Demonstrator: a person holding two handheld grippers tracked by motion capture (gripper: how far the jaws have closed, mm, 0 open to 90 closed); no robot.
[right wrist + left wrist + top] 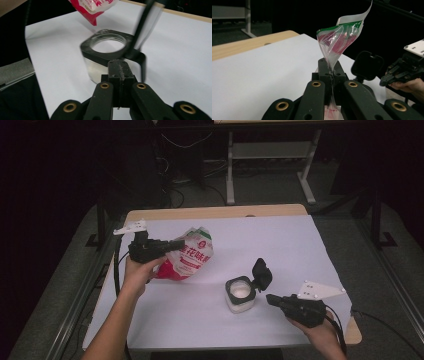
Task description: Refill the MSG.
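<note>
Left claw [331, 75]: clamped shut on the twisted plastic of the red-and-white bag [190, 256], held tilted above the tabletop [280, 245], well left of the jar.
Right claw [270, 298]: closed, empty, just beside the jar [239, 295].
Jar: upright on the tabletop, hinged black lid [261, 272] flipped open.
Spill risk: likely if tipped before lining up with the narrow mouth.
Slip risk: thin film could slide out under the contents' weight.
Knock risk: jar perhaps nudged over by the right claw.

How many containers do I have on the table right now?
2: a red-and-white bag pinched in the left tongs at table left, and an open jar with flip lid, front centre by the right tongs.
</note>
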